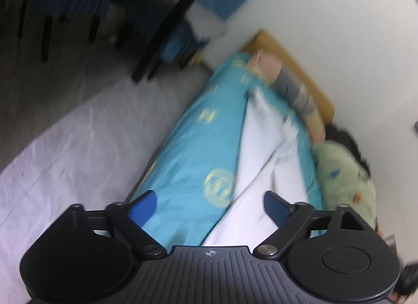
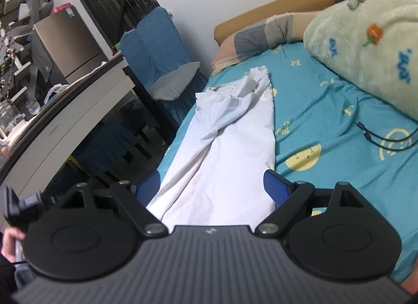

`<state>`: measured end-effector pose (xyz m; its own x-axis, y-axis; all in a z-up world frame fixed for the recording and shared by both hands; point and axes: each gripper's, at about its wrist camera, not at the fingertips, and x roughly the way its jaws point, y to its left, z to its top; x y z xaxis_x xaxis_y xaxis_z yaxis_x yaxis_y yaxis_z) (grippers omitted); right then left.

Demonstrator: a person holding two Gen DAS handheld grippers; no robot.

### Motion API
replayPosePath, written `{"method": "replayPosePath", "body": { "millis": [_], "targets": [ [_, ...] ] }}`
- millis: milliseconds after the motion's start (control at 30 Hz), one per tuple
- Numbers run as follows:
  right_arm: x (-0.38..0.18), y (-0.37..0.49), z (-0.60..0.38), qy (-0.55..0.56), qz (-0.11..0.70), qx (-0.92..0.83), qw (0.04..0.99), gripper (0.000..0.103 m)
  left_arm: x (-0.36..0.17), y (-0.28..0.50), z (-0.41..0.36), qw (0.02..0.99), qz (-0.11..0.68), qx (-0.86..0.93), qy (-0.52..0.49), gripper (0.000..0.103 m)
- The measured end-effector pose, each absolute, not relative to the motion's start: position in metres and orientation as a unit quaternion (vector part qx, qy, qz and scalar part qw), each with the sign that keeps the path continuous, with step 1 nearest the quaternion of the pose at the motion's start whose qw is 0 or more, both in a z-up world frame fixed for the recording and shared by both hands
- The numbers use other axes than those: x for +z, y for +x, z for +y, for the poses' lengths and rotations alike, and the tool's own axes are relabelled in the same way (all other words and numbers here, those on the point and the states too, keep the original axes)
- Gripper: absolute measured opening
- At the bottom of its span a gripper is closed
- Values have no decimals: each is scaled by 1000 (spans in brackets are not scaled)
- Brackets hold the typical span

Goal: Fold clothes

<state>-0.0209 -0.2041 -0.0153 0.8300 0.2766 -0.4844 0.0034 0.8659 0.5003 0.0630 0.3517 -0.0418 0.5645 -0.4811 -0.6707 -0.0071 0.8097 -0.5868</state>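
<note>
A white garment (image 2: 224,131) lies lengthwise on a bed with a turquoise patterned sheet (image 2: 326,110), folded into a long strip with its collar end far from me. My right gripper (image 2: 213,189) is open, its blue pads either side of the garment's near end, just above it. In the blurred left wrist view the same garment (image 1: 263,147) runs along the sheet (image 1: 198,147). My left gripper (image 1: 209,204) is open over the near edge of the sheet and garment, holding nothing.
A green plush blanket (image 2: 371,42) is heaped at the right of the bed. A striped pillow (image 2: 261,37) and a tan headboard (image 2: 274,6) lie beyond. A black cable (image 2: 384,142) rests on the sheet. A white desk (image 2: 73,110) and blue-covered chair (image 2: 156,50) stand left of the bed.
</note>
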Motion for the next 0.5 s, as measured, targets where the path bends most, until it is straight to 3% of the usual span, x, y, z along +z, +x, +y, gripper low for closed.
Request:
{"method": "replayPosePath", "body": {
  "millis": [33, 100, 167, 300, 500],
  "targets": [
    [-18, -20, -203, 250, 286, 72, 922, 87, -54, 62, 356, 833, 458, -144, -274, 76],
    [-22, -18, -202, 251, 296, 72, 919, 87, -73, 60, 364, 829, 476, -140, -258, 57],
    [-24, -17, -201, 248, 301, 69, 918, 87, -81, 57, 377, 841, 476, -116, -231, 46],
    [-24, -16, -198, 238, 305, 62, 920, 87, -64, 52, 402, 874, 447, -83, -169, 55],
    [-34, -10, -190, 237, 322, 63, 915, 87, -82, 39, 389, 840, 459, -189, -219, 64]
  ]
}}
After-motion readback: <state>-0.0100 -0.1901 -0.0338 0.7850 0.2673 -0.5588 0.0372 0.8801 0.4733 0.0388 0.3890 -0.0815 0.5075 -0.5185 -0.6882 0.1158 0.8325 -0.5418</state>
